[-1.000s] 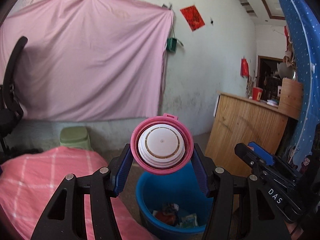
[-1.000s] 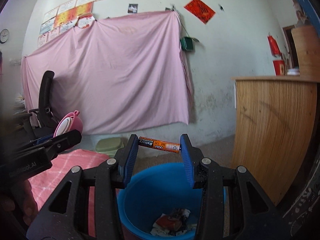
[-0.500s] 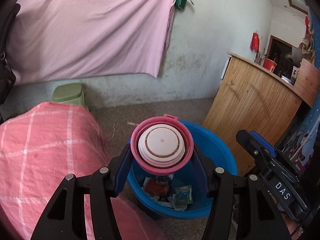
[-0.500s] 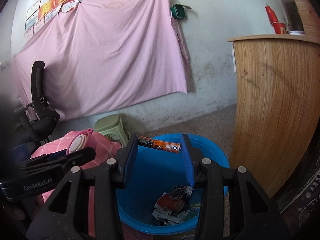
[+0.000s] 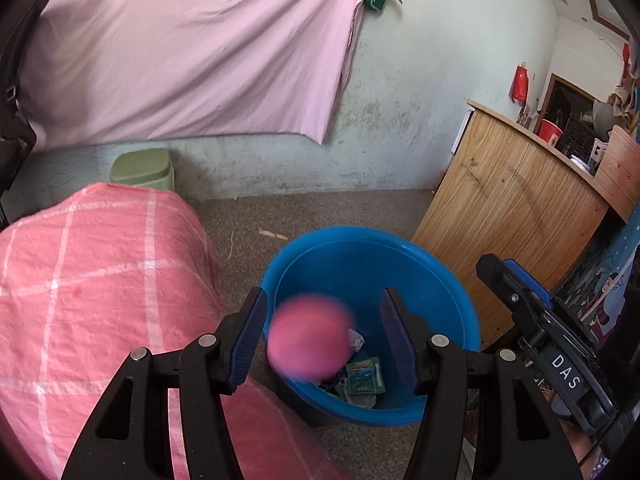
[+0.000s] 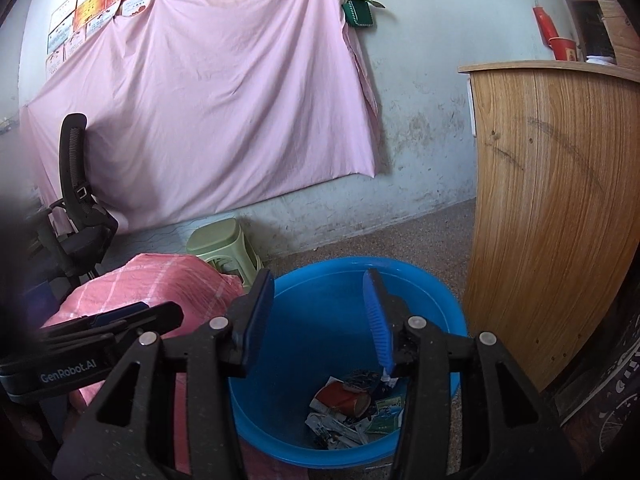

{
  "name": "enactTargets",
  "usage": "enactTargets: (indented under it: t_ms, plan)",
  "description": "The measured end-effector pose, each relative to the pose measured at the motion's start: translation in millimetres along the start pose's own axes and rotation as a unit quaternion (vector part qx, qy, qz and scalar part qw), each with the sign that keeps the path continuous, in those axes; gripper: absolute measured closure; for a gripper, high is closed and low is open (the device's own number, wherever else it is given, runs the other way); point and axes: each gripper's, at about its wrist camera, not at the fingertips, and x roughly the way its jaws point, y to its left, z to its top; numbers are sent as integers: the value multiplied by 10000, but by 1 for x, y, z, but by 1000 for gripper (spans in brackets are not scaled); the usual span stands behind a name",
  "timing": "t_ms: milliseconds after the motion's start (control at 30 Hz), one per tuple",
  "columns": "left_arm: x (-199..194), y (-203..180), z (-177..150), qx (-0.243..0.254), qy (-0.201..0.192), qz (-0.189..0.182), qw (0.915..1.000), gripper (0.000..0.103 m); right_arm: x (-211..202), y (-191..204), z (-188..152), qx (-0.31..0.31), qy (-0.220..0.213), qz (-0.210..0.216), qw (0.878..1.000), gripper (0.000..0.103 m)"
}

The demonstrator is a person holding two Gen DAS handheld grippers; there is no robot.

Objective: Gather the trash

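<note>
you hold both tongs over the blue bucket (image 5: 440,280) so whatever you let go lands inside. your left gripper (image 5: 322,336) is released: the pink lid (image 5: 308,338), a blur, is falling between its pads, touching neither. your right gripper (image 6: 320,320) is opening with nothing between its pads; wrappers (image 6: 352,408) lie below it.
</note>
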Motion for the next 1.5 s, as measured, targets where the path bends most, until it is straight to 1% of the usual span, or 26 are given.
enactTargets:
  t_ms: [100, 267, 367, 500, 567, 733, 800, 833, 900, 933, 1067, 1133, 1233, 1367, 1500]
  plan:
    - [-6, -1, 0, 64, -57, 33, 10000, 49, -3, 1, 1, 4, -35, -11, 10000, 30]
    - [-16, 0, -1, 25, -222, 37, 9997, 49, -10, 1, 3, 45, -118, -12, 9999, 26]
    - [-29, 2, -1, 32, -457, 96, 9989, 49, -18, 2, 6, 52, -211, -3, 9998, 23]
    - [-46, 4, -4, 22, -676, 213, 9975, 49, -32, 5, 8, 71, -378, -20, 9993, 17]
    - [-56, 7, -5, -15, -768, 287, 9966, 47, -40, 8, 9, 51, -450, -34, 9990, 13]
    - [-90, 13, -12, 5, -1051, 546, 9930, 35, -62, 17, 8, 76, -524, 2, 9986, 0]
    - [-107, 16, -18, 11, -1160, 601, 9914, 34, -75, 24, 6, 41, -566, 21, 9984, 0]
    - [-116, 18, -22, 4, -1201, 617, 9908, 25, -80, 26, 5, 22, -583, 14, 9983, 0]
    - [-134, 21, -30, -31, -1307, 713, 9888, 12, -96, 34, -1, 3, -615, 39, 9981, 0]
    - [-146, 23, -37, -58, -1413, 764, 9870, 10, -101, 36, -3, -1, -621, 55, 9981, 0]
    - [-182, 27, -59, -11, -1553, 831, 9844, 8, -132, 53, -14, -105, -671, 135, 9976, 0]
    - [-203, 29, -71, 41, -1617, 903, 9827, 5, -147, 62, -20, -151, -715, 184, 9972, 0]
    - [-230, 34, -89, 18, -1722, 974, 9802, 2, -168, 74, -30, -211, -779, 227, 9965, 0]
    - [-262, 41, -112, -18, -1777, 1039, 9786, 2, -198, 92, -45, -291, -886, 270, 9953, 0]
    - [-292, 47, -134, 51, -1826, 1163, 9763, 2, -224, 105, -56, -375, -1033, 270, 9936, 0]
